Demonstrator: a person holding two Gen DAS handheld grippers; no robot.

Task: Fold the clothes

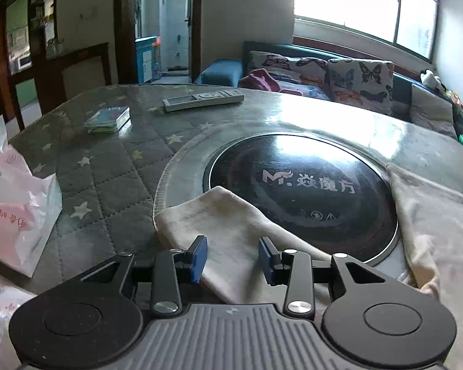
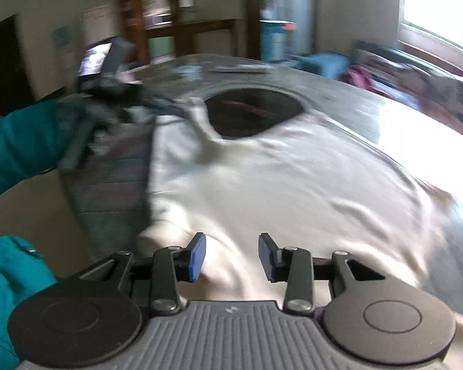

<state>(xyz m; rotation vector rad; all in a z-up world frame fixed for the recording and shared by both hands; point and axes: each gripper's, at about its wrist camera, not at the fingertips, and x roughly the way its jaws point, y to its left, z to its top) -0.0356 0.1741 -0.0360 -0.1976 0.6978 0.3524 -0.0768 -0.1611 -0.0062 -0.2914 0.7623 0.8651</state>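
A cream garment (image 2: pixel 293 178) lies spread over the round table, with part of it covering the edge of the black hob. In the left wrist view one sleeve (image 1: pixel 231 215) lies flat pointing toward the hob, and more of the cloth (image 1: pixel 432 215) is bunched at the right. My left gripper (image 1: pixel 232 246) hovers over the near end of that sleeve, open, its blue pads clear of the cloth. My right gripper (image 2: pixel 232 243) stands open just above the garment's near edge, holding nothing. The right wrist view is blurred.
A black round hob (image 1: pixel 302 185) is set into the grey star-quilted table cover (image 1: pixel 108 178). A remote (image 1: pixel 203 100) and a small flat box (image 1: pixel 108 118) lie at the far side. Pink-white plastic bags (image 1: pixel 18 209) sit left. A teal sleeve (image 2: pixel 15 141) reaches in. A sofa (image 1: pixel 355 83) stands behind.
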